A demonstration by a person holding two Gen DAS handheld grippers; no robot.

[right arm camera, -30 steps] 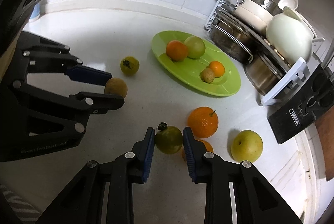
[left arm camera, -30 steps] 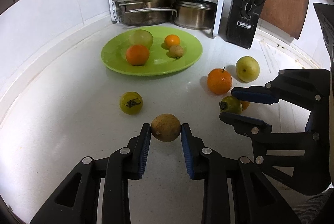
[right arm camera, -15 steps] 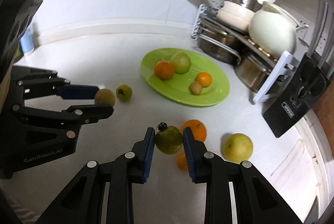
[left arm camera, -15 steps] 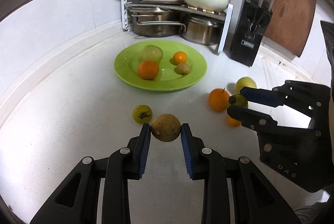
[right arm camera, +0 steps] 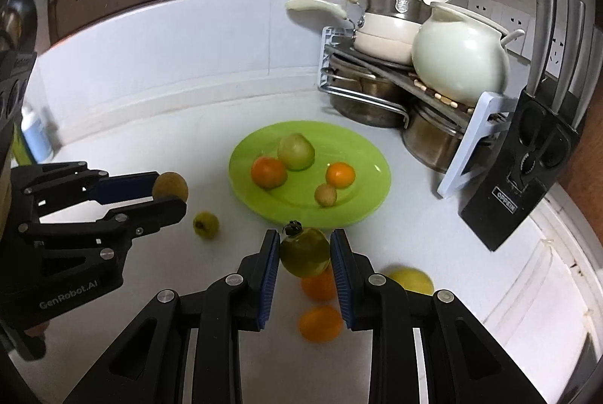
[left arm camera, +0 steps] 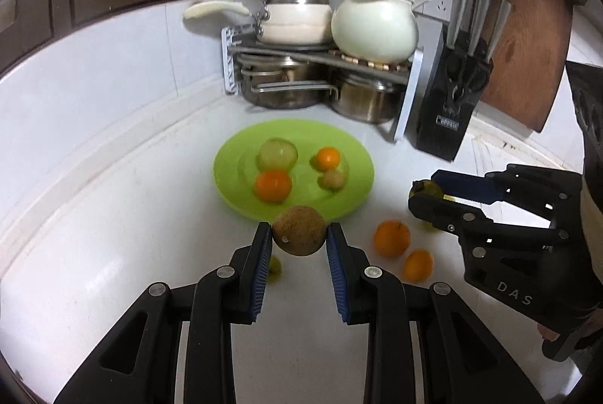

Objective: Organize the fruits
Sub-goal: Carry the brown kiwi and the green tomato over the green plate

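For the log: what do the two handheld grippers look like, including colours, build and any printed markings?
Both are black, angular linkage frames with cut-out openings and silver pivot bolts. Each finger carries a ribbed blue pad. The left gripper shows white "GenRobot.AI" lettering on its body in the right wrist view; the right gripper shows "DAS" in the left wrist view. No cables visible.
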